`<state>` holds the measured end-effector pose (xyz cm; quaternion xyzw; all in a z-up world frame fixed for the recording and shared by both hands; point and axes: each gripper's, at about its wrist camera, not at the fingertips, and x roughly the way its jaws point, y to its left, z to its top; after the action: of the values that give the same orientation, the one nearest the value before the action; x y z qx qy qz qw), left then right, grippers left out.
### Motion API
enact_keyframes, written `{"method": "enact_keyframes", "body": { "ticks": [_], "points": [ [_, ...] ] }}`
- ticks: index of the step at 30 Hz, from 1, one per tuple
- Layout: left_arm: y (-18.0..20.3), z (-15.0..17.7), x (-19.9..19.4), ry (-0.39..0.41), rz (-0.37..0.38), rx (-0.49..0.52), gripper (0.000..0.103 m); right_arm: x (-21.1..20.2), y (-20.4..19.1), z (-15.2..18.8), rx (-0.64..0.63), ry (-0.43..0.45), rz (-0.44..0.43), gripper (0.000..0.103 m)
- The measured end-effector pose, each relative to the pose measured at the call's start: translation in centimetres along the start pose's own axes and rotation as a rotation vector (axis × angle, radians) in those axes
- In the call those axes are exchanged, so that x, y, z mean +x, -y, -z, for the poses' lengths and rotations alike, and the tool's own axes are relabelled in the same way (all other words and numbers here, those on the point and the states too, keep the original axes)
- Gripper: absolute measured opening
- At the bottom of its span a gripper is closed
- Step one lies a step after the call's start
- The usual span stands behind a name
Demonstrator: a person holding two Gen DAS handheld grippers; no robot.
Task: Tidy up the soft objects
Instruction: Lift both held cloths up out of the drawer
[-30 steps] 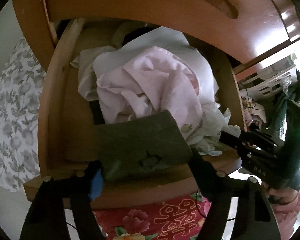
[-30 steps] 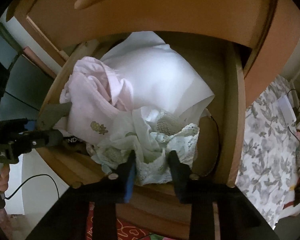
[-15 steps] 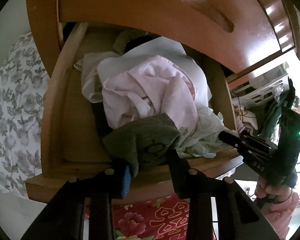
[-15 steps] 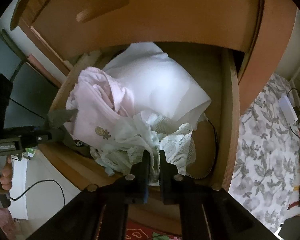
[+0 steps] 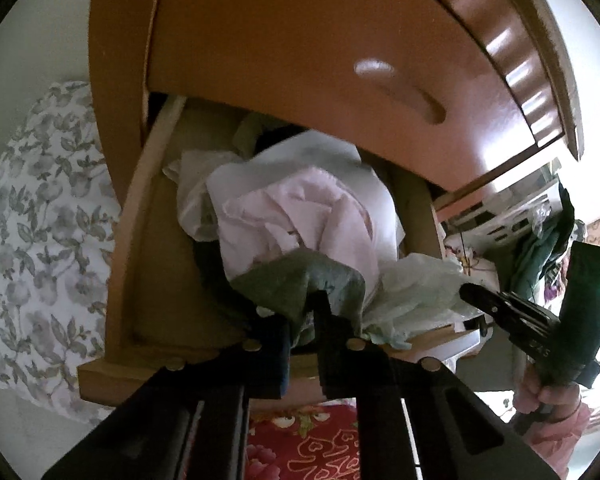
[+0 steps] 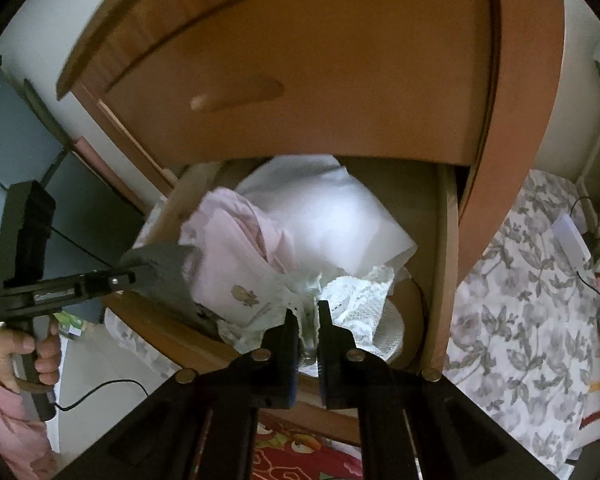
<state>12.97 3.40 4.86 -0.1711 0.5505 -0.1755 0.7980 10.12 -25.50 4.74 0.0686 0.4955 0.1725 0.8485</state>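
An open wooden drawer (image 5: 140, 208) holds a heap of soft clothes: a pink garment (image 5: 300, 216), a white cloth (image 6: 324, 208) behind it and a pale green lace cloth (image 6: 356, 292) at the front. My left gripper (image 5: 302, 312) is closing on a bunched grey-green cloth (image 5: 288, 280), which sits pinched between its pads above the drawer's front edge. The right wrist view shows that same gripper (image 6: 140, 276) and cloth (image 6: 168, 268) at the left. My right gripper (image 6: 305, 316) is shut on a fold of the lace cloth, pulled up from the heap.
A closed drawer front with a wooden handle (image 5: 412, 92) overhangs the open drawer. Floral bedding (image 6: 520, 280) lies to one side and red flowered fabric (image 5: 308, 440) lies below the drawer front. A dark cable (image 6: 418, 292) curves inside the drawer's right end. A person's hand (image 6: 20, 352) grips the left handle.
Both grippers went from open to pinched on cloth and rose. The flat grey-green cloth got bunched and lifted; the lace fold got pulled up.
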Motion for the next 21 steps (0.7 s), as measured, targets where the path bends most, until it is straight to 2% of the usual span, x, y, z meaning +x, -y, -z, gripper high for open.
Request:
{"method": "enact_keyframes", "body": {
  "ticks": [4, 10, 11, 13, 14, 15, 18, 21],
  "points": [
    [-0.1, -0.1, 0.0, 0.005, 0.013, 0.004, 0.009, -0.7, -0.3, -0.2, -0.004, 0.015, -0.01, 0.007],
    [0.5, 0.1, 1.7, -0.049, 0.082, 0.042, 0.009, 0.2, -0.1, -0.4, 0.002, -0.005, -0.012, 0.007],
    [0.6, 0.2, 1.9, -0.052, 0.084, 0.046, 0.012, 0.3, 0.0, -0.4, 0.005, -0.009, -0.013, 0.007],
    [0.5, 0.0, 2.1, -0.063, 0.106, 0.056, 0.024, 0.5, 0.1, -0.4, 0.005, -0.015, -0.012, 0.008],
    [0.5, -0.1, 2.3, -0.071, 0.116, 0.064, 0.04, 0.5, 0.2, -0.4, 0.004, -0.018, -0.012, 0.008],
    [0.5, -0.2, 2.4, -0.079, 0.127, 0.077, 0.05, 0.4, 0.2, -0.5, 0.002, -0.02, -0.011, 0.008],
    [0.7, -0.3, 3.0, -0.091, 0.111, 0.102, 0.051, 0.5, 0.3, -0.4, 0.0, -0.024, -0.012, 0.008],
    [1.0, -0.4, 4.2, -0.119, 0.055, 0.106, 0.051, 0.7, 0.3, -0.4, 0.003, -0.027, -0.012, 0.008]
  ]
}}
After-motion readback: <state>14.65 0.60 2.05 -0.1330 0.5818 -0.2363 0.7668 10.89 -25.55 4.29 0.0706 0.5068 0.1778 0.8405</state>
